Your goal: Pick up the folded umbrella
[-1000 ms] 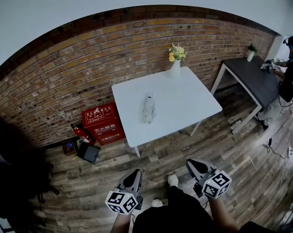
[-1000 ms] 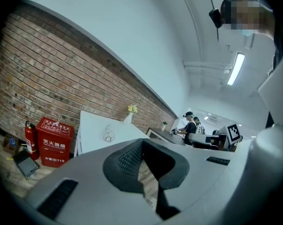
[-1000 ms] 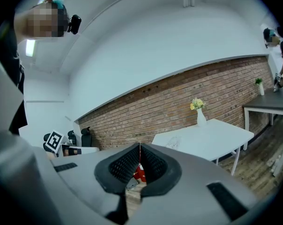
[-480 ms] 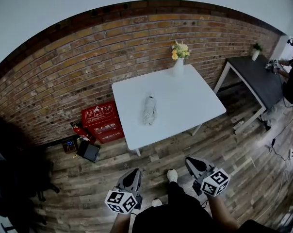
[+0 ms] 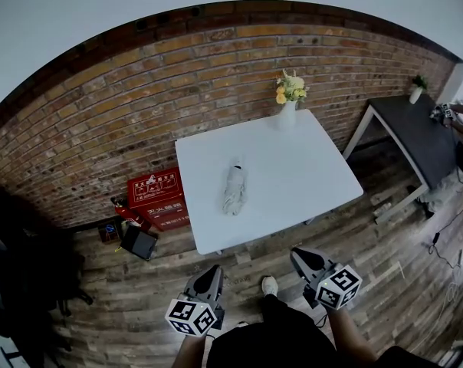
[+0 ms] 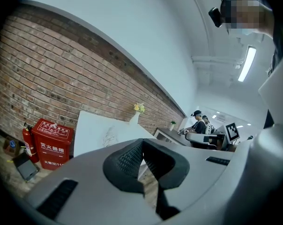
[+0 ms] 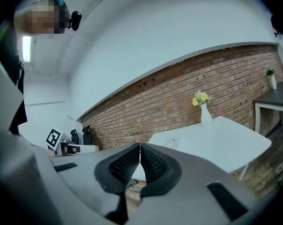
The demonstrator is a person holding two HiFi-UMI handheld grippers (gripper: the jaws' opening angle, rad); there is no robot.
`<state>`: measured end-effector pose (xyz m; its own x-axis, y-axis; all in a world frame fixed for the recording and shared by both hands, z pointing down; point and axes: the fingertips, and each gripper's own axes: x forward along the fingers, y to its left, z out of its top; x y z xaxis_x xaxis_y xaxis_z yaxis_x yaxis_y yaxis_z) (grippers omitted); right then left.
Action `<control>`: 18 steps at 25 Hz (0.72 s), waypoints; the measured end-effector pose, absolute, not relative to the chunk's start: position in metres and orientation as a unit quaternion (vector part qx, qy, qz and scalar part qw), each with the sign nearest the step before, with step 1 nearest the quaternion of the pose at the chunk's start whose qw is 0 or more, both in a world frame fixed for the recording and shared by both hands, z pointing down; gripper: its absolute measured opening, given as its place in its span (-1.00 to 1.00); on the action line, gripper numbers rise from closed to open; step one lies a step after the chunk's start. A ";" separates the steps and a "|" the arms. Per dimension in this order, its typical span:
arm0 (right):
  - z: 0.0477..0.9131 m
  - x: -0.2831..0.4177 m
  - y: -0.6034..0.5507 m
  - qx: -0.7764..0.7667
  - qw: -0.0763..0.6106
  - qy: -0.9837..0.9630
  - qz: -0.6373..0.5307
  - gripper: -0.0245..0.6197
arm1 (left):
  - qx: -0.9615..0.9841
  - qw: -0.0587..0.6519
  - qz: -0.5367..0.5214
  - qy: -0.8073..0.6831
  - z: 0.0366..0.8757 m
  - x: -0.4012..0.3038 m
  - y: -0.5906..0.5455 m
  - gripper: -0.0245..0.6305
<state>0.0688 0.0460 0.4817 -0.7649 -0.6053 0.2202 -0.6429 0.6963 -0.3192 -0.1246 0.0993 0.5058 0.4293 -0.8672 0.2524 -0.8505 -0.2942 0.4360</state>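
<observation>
Trouble looms if the left gripper and right gripper, both pressed together and empty, reach the umbrella unopened and shove it along the table.

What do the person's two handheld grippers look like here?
Both the left gripper and right gripper have smooth grey plastic bodies tapering to black ribbed pads. Each carries a white cube with black square markers. No cables show on them. The person wears dark clothing.
</observation>
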 end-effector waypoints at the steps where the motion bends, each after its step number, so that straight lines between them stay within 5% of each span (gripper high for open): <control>1: 0.482 0.071 0.037 0.338 0.051 -0.920 0.191 -0.85 | 0.803 0.260 -0.015 -0.537 0.505 -0.122 0.092 -0.88; 18: 0.498 0.091 -0.089 0.274 0.068 -0.938 0.203 -0.85 | 0.774 0.252 -0.008 -0.580 0.499 -0.082 -0.024 -0.88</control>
<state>0.0913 -0.0892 0.4980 -0.8409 -0.4854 0.2393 -0.5409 0.7678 -0.3435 -0.0820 -0.0243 0.4993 0.3261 -0.9027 0.2807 -0.8950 -0.1992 0.3992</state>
